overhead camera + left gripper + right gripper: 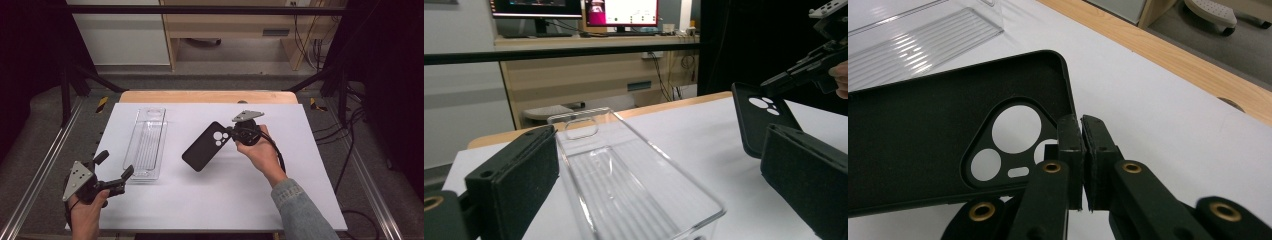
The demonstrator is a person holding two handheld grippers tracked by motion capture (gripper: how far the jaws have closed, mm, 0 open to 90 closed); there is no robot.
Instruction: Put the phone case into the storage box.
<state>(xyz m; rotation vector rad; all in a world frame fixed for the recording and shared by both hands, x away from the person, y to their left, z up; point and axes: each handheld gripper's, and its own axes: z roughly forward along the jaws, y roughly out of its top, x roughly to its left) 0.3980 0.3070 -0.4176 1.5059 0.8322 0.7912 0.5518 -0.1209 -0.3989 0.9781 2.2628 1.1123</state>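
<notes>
My right gripper (231,134) is clamped on the black phone case (206,146) by its camera-cutout edge, lifted over the middle of the table (300,200) (thin rim, easiest pinch). Left gripper (116,172) stands wide by the clear tray (146,145) near the left edge, ready to steady it.

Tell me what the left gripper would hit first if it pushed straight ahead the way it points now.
Likely the clear plastic tray: its near end sits between the left gripper and its open jaws, straight ahead. Depth is hard to judge.
</notes>
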